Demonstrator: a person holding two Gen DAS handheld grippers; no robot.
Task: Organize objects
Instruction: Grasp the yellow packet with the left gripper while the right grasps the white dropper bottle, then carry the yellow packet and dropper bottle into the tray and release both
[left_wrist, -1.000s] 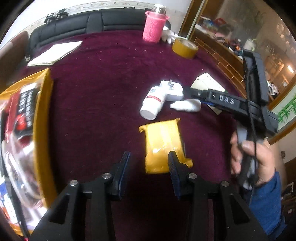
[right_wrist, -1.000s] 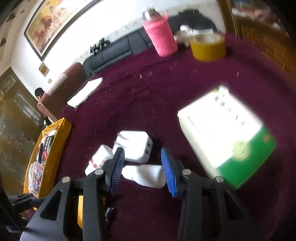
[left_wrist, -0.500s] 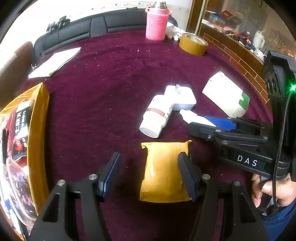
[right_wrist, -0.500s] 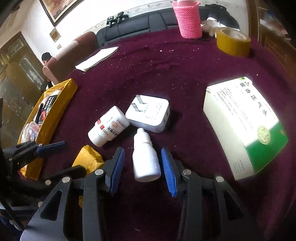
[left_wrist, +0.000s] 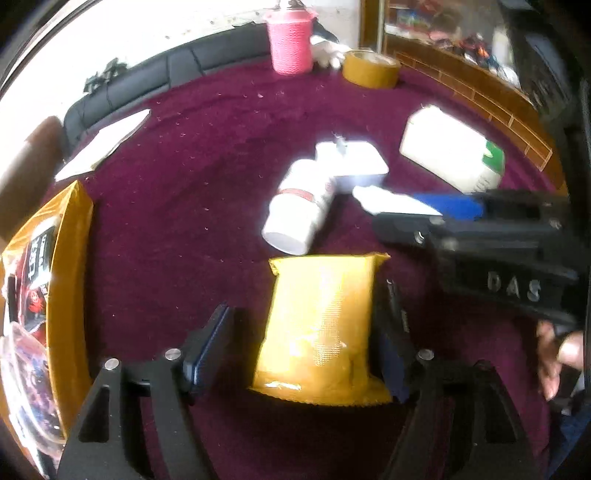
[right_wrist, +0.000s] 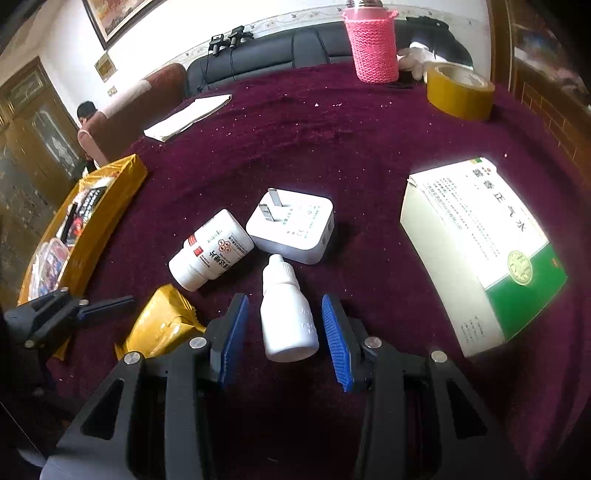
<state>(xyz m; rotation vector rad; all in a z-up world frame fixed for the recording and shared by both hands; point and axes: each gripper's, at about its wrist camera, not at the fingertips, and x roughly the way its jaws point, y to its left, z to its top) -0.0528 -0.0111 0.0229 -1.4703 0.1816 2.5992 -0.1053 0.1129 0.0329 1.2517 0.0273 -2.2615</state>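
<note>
Both tools have closed in on their targets since the earlier frames: the yellow packet (left_wrist: 321, 328), which a second ago lay ahead of the left tool (left_wrist: 301, 341), now sits between its two fingers, and the white dropper bottle (right_wrist: 286, 314), then only half inside the right tool (right_wrist: 284, 336), now lies lengthwise in its gap. The left tool's jaws are opening around the packet; the right-hand finger looks close against the packet's edge, the left-hand one stands clear, so nothing is gripped yet. The right tool is part open, blue pads either side of the bottle with a visible gap on each side, not pressing. Both objects rest flat on the maroon surface (right_wrist: 332, 122). I judge the step to be a double approach for pickup; next, each tool needs to settle lower and close squarely, the left across the soft packet's width, the right on the bottle's round body, which could roll. Just beyond lie a white pill bottle (right_wrist: 210, 249) and a white plug adapter (right_wrist: 291, 230), touching; a green-and-white box (right_wrist: 476, 251) lies well to the right, and a yellow tray (right_wrist: 92, 229) of items sits left, a likely destination.
</note>
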